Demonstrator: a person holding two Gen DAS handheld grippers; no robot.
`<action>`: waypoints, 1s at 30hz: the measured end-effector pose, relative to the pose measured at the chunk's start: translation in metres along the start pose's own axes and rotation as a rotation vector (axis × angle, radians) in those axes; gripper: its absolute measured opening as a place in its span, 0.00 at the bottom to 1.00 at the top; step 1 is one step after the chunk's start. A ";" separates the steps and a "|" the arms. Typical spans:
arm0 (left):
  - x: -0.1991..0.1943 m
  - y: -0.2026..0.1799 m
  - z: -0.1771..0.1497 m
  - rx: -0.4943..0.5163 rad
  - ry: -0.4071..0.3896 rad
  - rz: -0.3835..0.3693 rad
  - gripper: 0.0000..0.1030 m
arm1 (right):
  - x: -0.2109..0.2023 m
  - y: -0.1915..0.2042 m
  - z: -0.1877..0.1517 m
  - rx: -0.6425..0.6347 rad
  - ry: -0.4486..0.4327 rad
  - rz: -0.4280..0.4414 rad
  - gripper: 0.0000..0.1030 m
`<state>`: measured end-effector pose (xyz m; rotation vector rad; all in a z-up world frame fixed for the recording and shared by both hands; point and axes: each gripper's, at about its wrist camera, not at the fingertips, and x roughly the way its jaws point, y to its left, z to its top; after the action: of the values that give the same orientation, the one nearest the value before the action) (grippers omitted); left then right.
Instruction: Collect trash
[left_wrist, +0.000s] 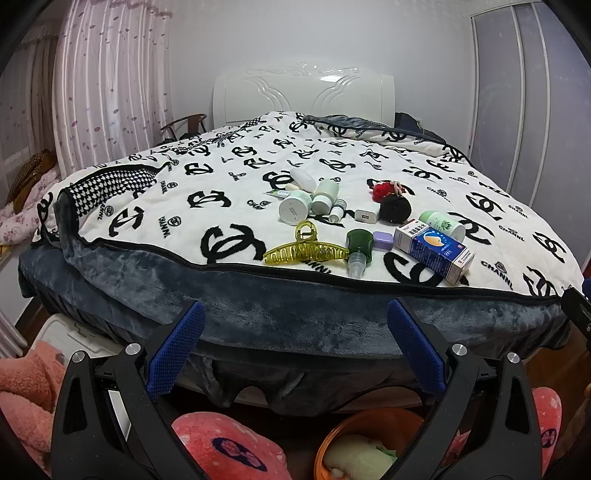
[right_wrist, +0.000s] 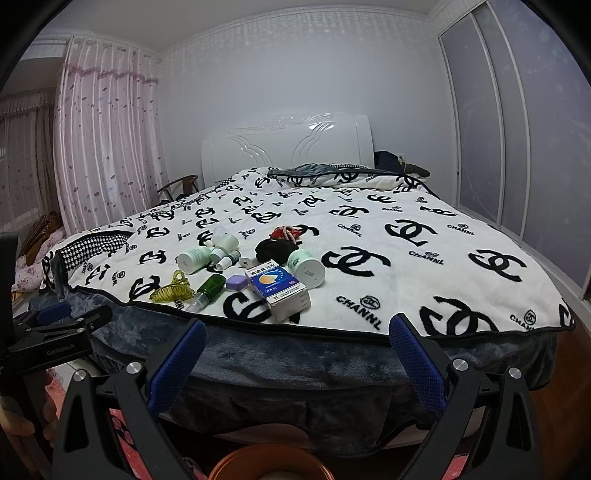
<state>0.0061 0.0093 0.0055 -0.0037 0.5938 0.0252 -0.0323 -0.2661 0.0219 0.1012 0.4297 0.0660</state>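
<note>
Both grippers are hanging spread wide and empty before the bed: left gripper (left_wrist: 295, 325), right gripper (right_wrist: 297, 343). Blue medicine box (left_wrist: 434, 254), yellow hair claw (left_wrist: 306, 251) and green bottle (left_wrist: 358, 245) are lying clustered on the blanket (left_wrist: 147, 206), near its front edge.

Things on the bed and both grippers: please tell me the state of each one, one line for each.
Left gripper: open, holding nothing.
Right gripper: open, holding nothing.
Blue medicine box: lying flat, closed.
Dark green bottle: lying on its side.
Yellow hair claw: lying on the blanket, closed.
White jar: tipped on its side.
Purple case: closed.
Orange bin: open, something inside.
</note>
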 end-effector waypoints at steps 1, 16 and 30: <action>0.001 0.001 0.001 0.000 0.000 0.000 0.93 | 0.000 0.000 0.000 0.000 0.001 0.001 0.95; -0.008 -0.007 -0.008 -0.005 0.002 0.013 0.93 | 0.000 0.000 0.000 0.003 0.006 0.000 0.95; -0.005 -0.010 -0.011 -0.003 0.005 0.013 0.93 | -0.001 0.000 -0.003 0.004 0.008 -0.001 0.95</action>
<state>-0.0038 -0.0009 -0.0013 -0.0027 0.5989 0.0386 -0.0343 -0.2655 0.0192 0.1048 0.4376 0.0649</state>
